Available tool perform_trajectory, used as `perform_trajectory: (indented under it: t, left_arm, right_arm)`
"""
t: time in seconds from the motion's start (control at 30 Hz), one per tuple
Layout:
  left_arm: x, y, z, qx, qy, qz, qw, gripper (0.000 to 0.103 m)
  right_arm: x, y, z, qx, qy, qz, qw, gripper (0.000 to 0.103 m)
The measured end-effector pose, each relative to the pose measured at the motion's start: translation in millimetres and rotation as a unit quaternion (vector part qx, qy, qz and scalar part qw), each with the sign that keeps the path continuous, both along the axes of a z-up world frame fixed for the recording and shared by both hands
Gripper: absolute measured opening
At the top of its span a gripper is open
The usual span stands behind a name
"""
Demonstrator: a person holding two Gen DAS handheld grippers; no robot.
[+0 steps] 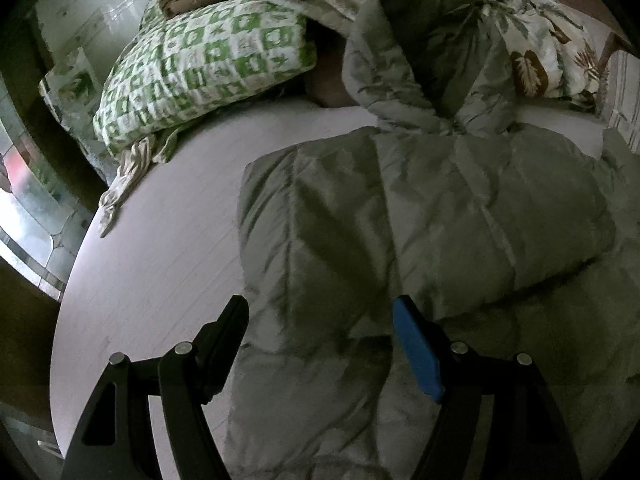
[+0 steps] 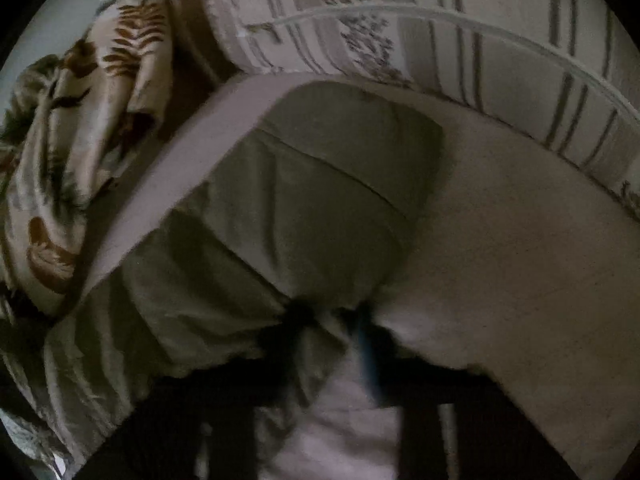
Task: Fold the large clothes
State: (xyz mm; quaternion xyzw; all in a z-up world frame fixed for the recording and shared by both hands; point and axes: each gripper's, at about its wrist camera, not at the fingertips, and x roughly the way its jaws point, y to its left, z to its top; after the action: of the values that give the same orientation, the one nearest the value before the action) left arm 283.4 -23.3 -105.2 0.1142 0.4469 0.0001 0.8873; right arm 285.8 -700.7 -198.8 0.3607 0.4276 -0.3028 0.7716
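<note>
Your left claw [image 1: 320, 320] is built of matte black plastic. Its two fingers differ: the one on the left [image 1: 228, 328] is plain black with a blunt, squared tip, and the one on the right carries a bright blue pad [image 1: 416, 352] on its inner face. Each finger joins angular black linkage arms, some with triangular cut-outs, pinned by round silver bolt heads. Your right claw [image 2: 336, 320] shows only as a dark blur, black like the left, with a thin streak of blue along one finger [image 2: 366, 356].
</note>
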Motion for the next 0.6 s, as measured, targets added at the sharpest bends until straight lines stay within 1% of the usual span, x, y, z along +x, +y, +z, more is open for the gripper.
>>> perform_trajectory:
  t: [0.13,0.23,0.37,0.47,0.57,0.6]
  left_arm:
    - [-11.2,18.1,3.3,-0.009,-0.002,0.010,0.9999,0.075]
    - [-21.2,31.4,5.1,-0.016,-0.001,0.018,0.9997,0.075]
    - [-37.4,48.6,10.5,-0.023,-0.002,0.023,0.9995,0.075]
    - [-51.7,61.4,17.6,-0.025,-0.010,0.023,0.9994,0.075]
    - [-63.1,75.6,23.9,-0.034,-0.018,0.031,0.9988,0.075]
    - [-65.9,80.9,25.4,-0.038,-0.020,0.035,0.9985,0.075]
  right_arm:
    - [-5.3,21.7,34.3,-0.047,-0.028,0.037,0.998,0.009]
    - [-8.8,48.6,67.1,-0.079,-0.058,0.071,0.993,0.009]
    - [-9.9,97.5,122.5,-0.121,-0.102,0.122,0.980,0.008]
    - [-8.8,155.2,162.4,-0.157,-0.134,0.184,0.961,0.007]
    - [-3.6,222.3,193.9,-0.176,-0.162,0.258,0.936,0.007]
    - [-1.8,243.4,199.8,-0.176,-0.170,0.281,0.928,0.007]
